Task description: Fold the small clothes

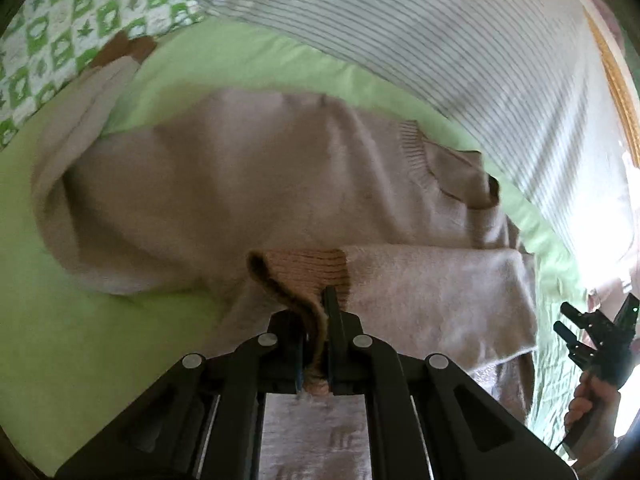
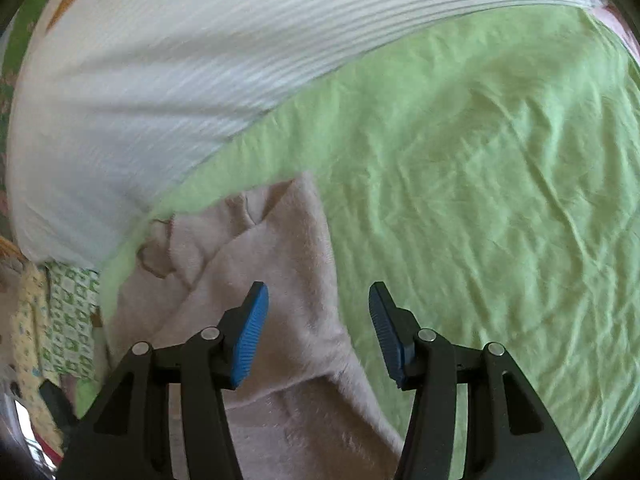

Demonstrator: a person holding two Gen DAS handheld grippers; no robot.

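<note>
A small beige knitted sweater (image 1: pixel 240 184) lies on the green sheet (image 1: pixel 80 320), its ribbed collar (image 1: pixel 416 152) to the right. My left gripper (image 1: pixel 316 320) is shut on the brown ribbed cuff (image 1: pixel 308 268) of one sleeve, which lies folded across the sweater's body. The other sleeve (image 1: pixel 80 120) stretches to the upper left. My right gripper (image 2: pixel 318 320) is open and empty, above the sweater's edge (image 2: pixel 280 280). It also shows in the left wrist view (image 1: pixel 576 332), held by a hand at the right.
A white striped quilt (image 1: pixel 440 40) lies along the far side of the bed, also in the right wrist view (image 2: pixel 160 80). A green-and-white checked pillow (image 1: pixel 80 20) sits at the upper left. Green sheet (image 2: pixel 480 200) spreads to the right of the sweater.
</note>
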